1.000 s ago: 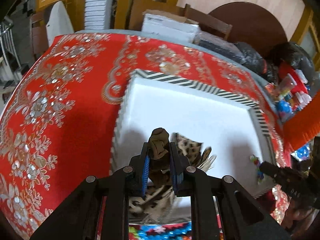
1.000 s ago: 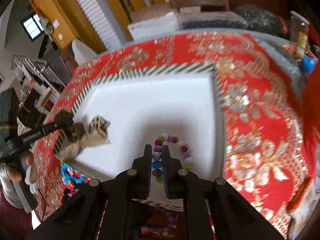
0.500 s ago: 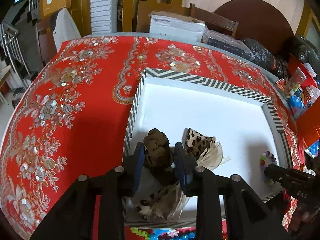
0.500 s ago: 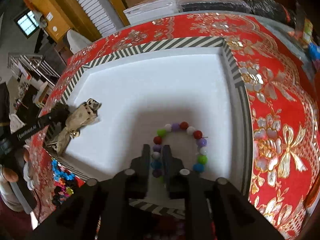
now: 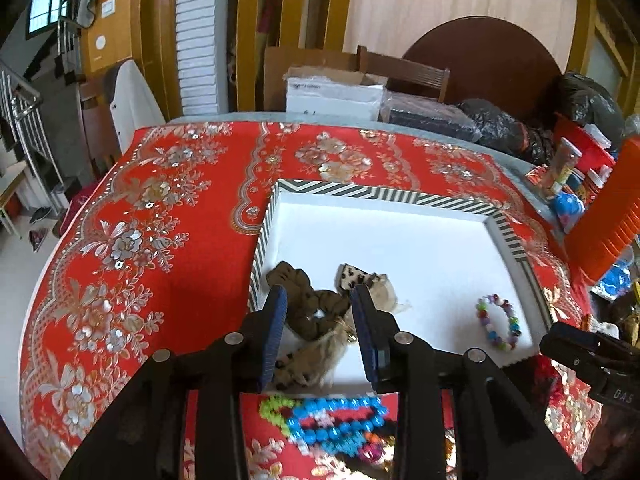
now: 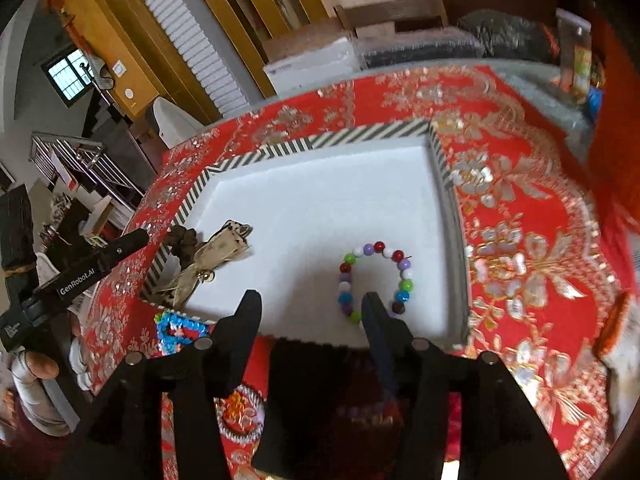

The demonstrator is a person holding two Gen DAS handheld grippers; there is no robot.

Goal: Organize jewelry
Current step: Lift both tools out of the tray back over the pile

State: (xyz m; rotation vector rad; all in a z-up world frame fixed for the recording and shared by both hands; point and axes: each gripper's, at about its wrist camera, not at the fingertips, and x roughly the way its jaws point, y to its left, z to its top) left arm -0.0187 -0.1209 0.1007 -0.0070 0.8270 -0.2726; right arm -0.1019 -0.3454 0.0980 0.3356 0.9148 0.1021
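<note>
**Both grippers spread over a tray holding two pieces**

While the left wrist view looks down on the striped-rim tray (image 5: 384,193), the left gripper (image 5: 320,312) sits at lower centre with its jaws spread and nothing between them. Just beyond its blue pads (image 5: 276,320) lies a brown scrunchie (image 5: 304,304), tangled with a leopard-print bow (image 5: 360,280), in the tray's near left corner. At the right of the white floor rests a beaded bracelet (image 5: 498,322), well apart from the fabric pieces. Below the tray, on the red tablecloth (image 5: 140,240), a heap of bright beads (image 5: 332,420) lies not yet sorted.

From the right wrist view, the right gripper (image 6: 310,308) fills the lower centre, jaws wide and holding nothing. The bracelet (image 6: 376,280) lies flat just ahead, its near edge beside the right finger. The scrunchie and bow (image 6: 212,256) sit at the left, partly over the rim (image 6: 328,138).

By my judgement the heap of beads is next. Such strings look light but slippery and loose, so they will likely sag and swing; a pinch across one strand near its middle, not on a single round bead, should hold best. The fabric pieces are soft and forgiving, and could be taken anywhere on their bulk.
</note>
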